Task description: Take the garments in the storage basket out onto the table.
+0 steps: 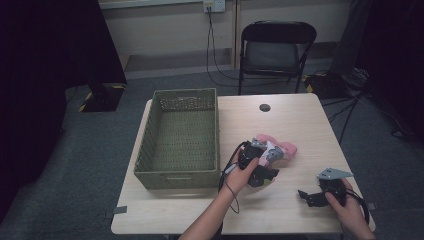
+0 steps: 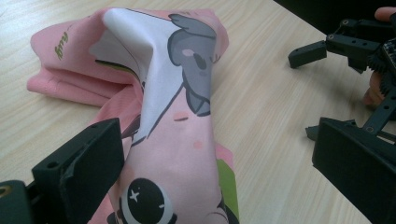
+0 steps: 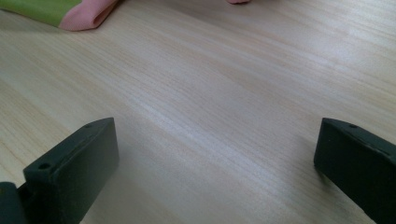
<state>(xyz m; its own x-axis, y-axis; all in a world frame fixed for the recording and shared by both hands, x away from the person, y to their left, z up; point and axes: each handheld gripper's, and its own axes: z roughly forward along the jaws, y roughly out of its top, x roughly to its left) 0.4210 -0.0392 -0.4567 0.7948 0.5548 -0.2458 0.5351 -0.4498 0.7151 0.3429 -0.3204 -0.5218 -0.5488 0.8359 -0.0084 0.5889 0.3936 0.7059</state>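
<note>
Basket (image 1: 177,140) first, at the left: a woven green one stands on the tabletop (image 1: 295,120), and nothing can be seen in it. Just to its right the left tool (image 1: 270,159) is at a pink cloth (image 1: 285,148) printed with cartoon animals, which lies crumpled near the middle of the tabletop. In the left gripper view the cloth (image 2: 182,140) rises as a raised fold between the two black jaws. The jaws stand spread: the left one is against the fabric, while the right one is well off it. So the grasp is being set up, not made; I would judge that the step in hand is picking up the cloth, most likely to carry it over to the basket.

Farther right, near the front edge, the right tool (image 1: 306,196) rests low over bare wood, apart from the cloth. In the right gripper view its jaws are spread wide with nothing between them, and a corner of the cloth (image 3: 88,14) lies beyond them at the top left.

The next move calls for closing the left jaws on the raised fold, deep enough that the slack fabric does not slip out, then lifting clear of the tabletop before swinging left over the basket's rim.
</note>
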